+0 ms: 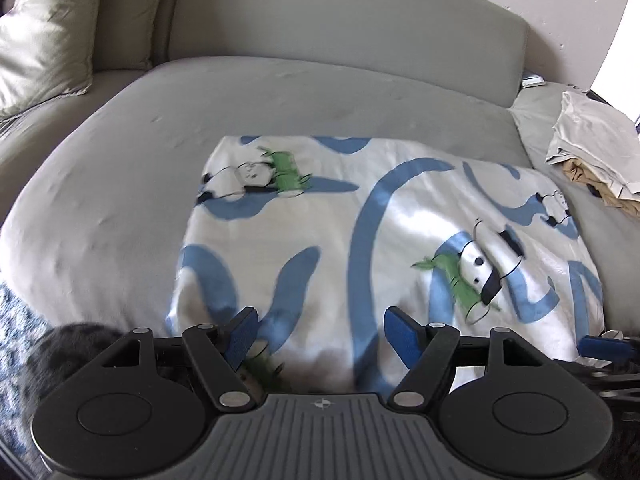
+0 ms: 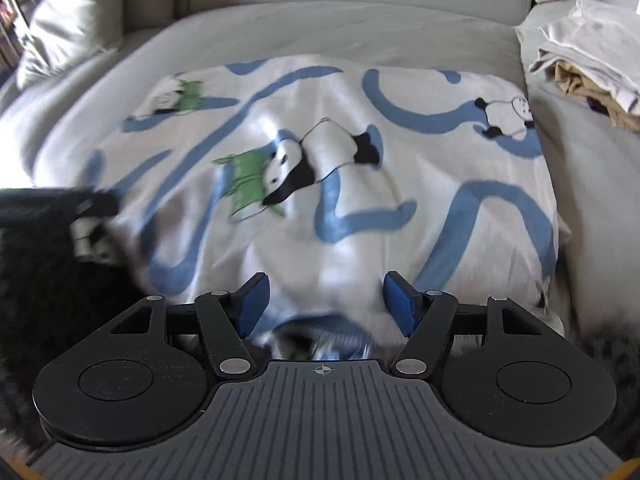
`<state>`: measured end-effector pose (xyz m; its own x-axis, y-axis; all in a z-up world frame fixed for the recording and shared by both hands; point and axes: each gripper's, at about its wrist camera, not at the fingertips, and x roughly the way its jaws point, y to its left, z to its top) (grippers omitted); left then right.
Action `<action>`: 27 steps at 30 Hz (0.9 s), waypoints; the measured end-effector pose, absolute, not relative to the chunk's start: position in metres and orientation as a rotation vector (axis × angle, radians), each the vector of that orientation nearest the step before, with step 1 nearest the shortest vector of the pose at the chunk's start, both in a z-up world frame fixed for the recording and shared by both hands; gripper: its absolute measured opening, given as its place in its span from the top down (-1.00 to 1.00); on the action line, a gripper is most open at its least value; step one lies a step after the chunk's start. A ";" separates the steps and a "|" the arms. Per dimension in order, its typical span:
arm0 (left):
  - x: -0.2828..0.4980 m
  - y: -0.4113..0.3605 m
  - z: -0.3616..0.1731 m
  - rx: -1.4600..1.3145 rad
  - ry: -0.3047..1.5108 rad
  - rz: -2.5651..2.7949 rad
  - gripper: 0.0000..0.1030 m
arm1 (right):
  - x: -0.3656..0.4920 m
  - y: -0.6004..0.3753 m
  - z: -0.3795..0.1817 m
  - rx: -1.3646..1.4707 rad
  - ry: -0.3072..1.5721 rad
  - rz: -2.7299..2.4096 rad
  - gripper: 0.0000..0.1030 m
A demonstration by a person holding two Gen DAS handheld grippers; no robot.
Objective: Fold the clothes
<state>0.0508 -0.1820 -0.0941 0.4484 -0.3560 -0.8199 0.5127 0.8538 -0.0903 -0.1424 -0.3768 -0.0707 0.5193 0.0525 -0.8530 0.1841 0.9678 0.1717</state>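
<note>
One panda-print cloth [image 2: 340, 152] ahead of the jaws, showing three pandas; one pile of folded clothes [image 2: 588, 52] far right of them; one cushion [image 1: 44, 36] far left.

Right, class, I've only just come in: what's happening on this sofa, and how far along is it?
A person holding a two-finger gripper in each hand is folding a white panda-print cloth spread on a grey sofa. Both the left gripper and the right gripper are open at its near edge, with nothing between their fingers. Beside it, on the right, sits a pile of folded clothes.
</note>
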 end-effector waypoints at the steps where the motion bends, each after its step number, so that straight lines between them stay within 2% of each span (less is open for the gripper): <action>1: 0.053 -0.187 -0.095 0.180 0.964 -0.552 -0.35 | -0.142 -0.378 -0.072 0.251 1.031 -0.081 -0.33; 7: 0.057 -0.208 -0.126 0.300 1.009 -0.529 -0.36 | -0.132 -0.393 -0.077 0.249 1.049 -0.124 -0.33; 11: 0.056 -0.192 -0.132 0.297 1.054 -0.512 -0.49 | -0.126 -0.403 -0.081 0.247 1.061 -0.153 -0.33; 18: 0.052 -0.181 -0.131 0.283 1.088 -0.520 -0.41 | -0.121 -0.420 -0.082 0.262 1.075 -0.203 -0.33; 23: 0.049 -0.201 -0.113 0.257 1.028 -0.595 -0.42 | -0.165 -0.441 -0.046 0.434 0.898 -0.252 -0.38; 27: 0.039 -0.224 -0.110 0.277 1.008 -0.648 -0.42 | -0.181 -0.467 -0.051 0.690 0.854 -0.302 -0.38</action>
